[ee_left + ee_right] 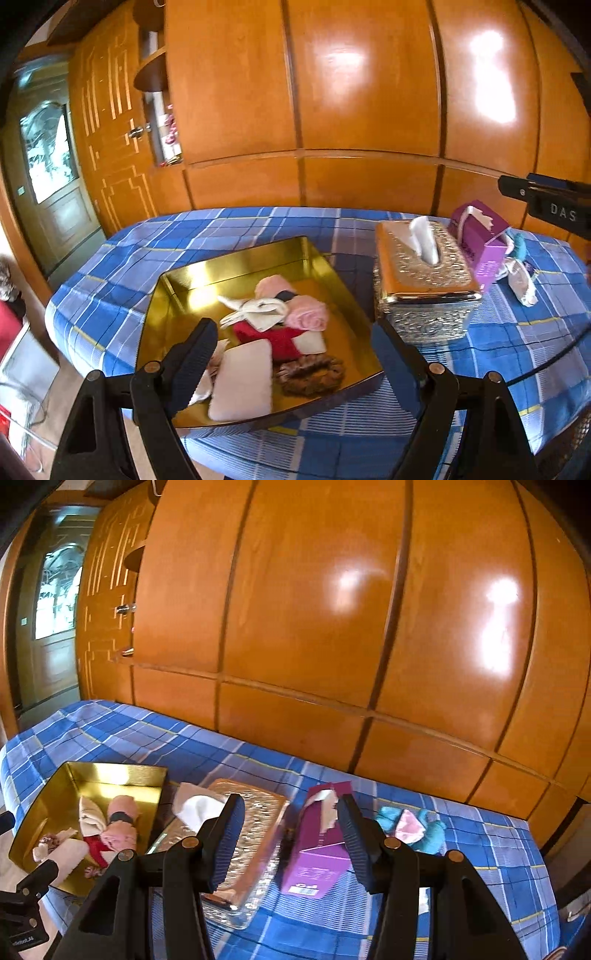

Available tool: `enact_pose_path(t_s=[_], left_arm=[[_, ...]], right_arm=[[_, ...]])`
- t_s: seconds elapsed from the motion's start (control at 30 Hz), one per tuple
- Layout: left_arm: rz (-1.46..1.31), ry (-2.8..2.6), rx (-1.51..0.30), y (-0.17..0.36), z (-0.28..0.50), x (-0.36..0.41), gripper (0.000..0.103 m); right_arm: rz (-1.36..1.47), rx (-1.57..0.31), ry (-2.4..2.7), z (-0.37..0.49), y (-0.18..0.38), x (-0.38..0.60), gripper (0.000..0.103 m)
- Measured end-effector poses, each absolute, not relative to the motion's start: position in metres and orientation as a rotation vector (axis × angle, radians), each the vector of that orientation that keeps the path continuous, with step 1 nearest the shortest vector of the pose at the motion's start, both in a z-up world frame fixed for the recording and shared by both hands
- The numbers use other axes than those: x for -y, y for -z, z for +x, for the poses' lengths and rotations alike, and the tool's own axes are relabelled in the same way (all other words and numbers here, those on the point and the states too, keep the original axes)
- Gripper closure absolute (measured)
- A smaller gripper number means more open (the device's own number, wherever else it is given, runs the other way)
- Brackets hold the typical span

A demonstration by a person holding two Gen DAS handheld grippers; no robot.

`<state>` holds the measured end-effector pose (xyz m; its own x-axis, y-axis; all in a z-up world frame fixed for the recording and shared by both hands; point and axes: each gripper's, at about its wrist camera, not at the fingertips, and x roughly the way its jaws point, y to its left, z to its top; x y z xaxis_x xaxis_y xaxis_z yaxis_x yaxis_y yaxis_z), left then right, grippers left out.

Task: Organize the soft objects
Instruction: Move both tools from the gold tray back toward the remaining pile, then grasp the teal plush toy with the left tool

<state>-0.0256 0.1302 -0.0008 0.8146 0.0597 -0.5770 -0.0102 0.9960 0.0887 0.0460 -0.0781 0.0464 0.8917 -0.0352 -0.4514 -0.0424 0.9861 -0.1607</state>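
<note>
A gold tin [236,262] [88,779] sits on the blue plaid table and holds soft items: a pink rolled cloth [308,312], a cream cloth [258,308], a red cloth [273,338], a pale pad [243,384], a brown scrunchie [312,374]. My left gripper [295,354] is open and empty just above the tin's near side. My right gripper [291,838] is open and empty over the purple box [317,853]. A teal and pink soft item [410,829] lies right of that box.
A silver embossed tissue box [424,280] [255,834] stands between the tin and the purple box [480,240]. A white crumpled item [521,280] lies beside it. Orange wooden wardrobe doors [332,110] back the table. A door [48,177] is at left.
</note>
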Motion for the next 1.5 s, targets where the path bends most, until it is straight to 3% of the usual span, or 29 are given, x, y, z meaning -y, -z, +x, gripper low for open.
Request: enact_pose_path(t_s=[0.23,0.6,0.87,1.5], left_arm=[[0.141,0.077,-0.608,-0.009,-0.021,-0.090,0.017],[0.267,0.287,-0.616,-0.017,-0.007,-0.004,0.017],[0.354,0.402,-0.621,-0.015,0.002,0.058,0.017],[0.407,0.567,-0.720,0.007,0.037,0.156,0.017]], right_arm=[[-0.147,-0.491,0.060,0.052,-0.041,0.124,0.050],[-0.042,-0.654,0.370,0.086,0.011,0.286,0.050],[0.315,-0.739,0.501,0.084,0.058,0.390,0.050],[0.535,-0.800,0.490,0.077,0.076,0.422,0.050]])
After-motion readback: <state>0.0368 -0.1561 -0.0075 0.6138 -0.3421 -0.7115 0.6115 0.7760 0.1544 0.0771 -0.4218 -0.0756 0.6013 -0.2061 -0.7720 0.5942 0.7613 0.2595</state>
